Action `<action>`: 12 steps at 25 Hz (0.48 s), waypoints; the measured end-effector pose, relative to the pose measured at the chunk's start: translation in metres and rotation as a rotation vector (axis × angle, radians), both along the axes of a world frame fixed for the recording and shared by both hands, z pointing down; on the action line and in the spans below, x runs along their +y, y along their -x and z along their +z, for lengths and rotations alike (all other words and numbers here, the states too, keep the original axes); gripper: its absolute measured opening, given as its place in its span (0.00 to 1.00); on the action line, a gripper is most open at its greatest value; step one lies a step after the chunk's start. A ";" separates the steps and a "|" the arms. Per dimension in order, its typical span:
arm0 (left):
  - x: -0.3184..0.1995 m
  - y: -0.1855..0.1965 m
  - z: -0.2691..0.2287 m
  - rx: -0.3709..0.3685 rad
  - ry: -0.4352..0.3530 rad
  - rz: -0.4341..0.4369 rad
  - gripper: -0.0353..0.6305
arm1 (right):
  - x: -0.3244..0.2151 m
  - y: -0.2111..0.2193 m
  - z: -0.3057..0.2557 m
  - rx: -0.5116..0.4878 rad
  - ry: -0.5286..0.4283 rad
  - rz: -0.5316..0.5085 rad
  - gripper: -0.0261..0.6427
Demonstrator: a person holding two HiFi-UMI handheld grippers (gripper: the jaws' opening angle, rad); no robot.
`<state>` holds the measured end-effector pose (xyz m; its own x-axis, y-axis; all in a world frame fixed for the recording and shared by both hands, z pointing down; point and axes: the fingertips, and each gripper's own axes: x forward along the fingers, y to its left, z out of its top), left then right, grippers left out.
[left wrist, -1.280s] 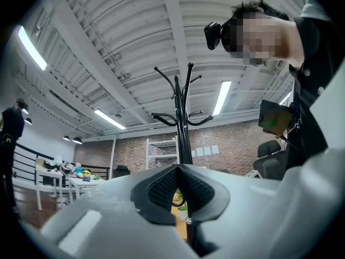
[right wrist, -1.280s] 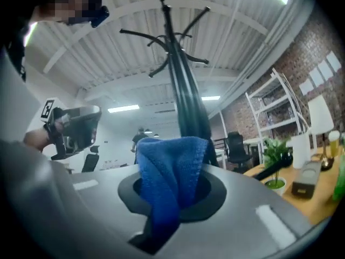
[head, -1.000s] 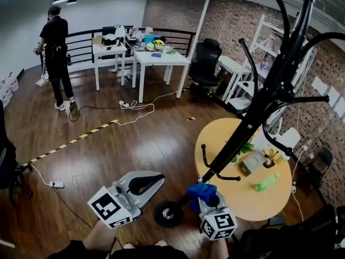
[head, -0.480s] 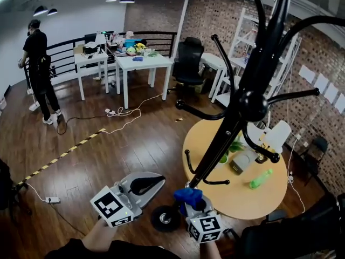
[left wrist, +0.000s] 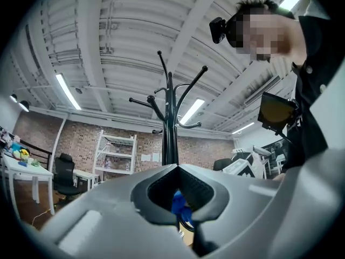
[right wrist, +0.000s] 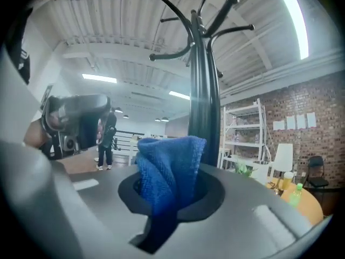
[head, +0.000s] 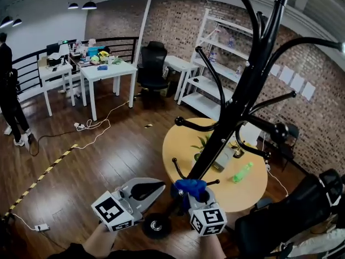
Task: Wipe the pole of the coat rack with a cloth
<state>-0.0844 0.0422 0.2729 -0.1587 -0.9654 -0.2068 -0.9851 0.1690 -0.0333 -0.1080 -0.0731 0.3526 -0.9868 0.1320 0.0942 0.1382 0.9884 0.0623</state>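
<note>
The black coat rack pole (head: 237, 104) leans up from its round base (head: 156, 226) to several curved hooks. My right gripper (head: 193, 194) is shut on a bunched blue cloth (head: 188, 186), which rests against the pole low down, just above the base. In the right gripper view the cloth (right wrist: 170, 169) sticks up from the jaws with the pole (right wrist: 204, 101) right behind it. My left gripper (head: 160, 185) hovers just left of the pole, shut and holding nothing. In the left gripper view the pole (left wrist: 171, 139) rises past the tips, and the cloth (left wrist: 179, 206) shows through the jaw hollow.
A round yellow table (head: 178, 144) stands behind the rack with a green bottle (head: 242, 171) and a small plant on it. A black chair (head: 285, 215) is at the lower right. White shelves (head: 215, 63), white desks (head: 105, 72), floor cables and a person (head: 11, 101) lie farther off.
The head view has swung to the right. My right gripper and the cloth have slid a little up the pole from the base. The left gripper stays beside it.
</note>
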 end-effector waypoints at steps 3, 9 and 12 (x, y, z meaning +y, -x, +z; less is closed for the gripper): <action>0.013 0.001 -0.004 -0.006 -0.021 0.052 0.06 | 0.000 -0.003 -0.055 -0.119 0.020 0.062 0.12; 0.029 0.008 0.001 0.014 -0.028 0.106 0.06 | -0.009 -0.012 -0.141 -0.291 -0.091 0.208 0.12; 0.033 0.006 -0.002 0.013 -0.032 0.120 0.06 | -0.012 -0.017 -0.179 -0.369 -0.142 0.279 0.12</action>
<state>-0.0907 0.0750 0.2709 -0.0456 -0.9706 -0.2363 -0.9985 0.0511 -0.0174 -0.0909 -0.0853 0.1737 -0.9536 -0.1317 -0.2708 -0.1880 0.9629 0.1938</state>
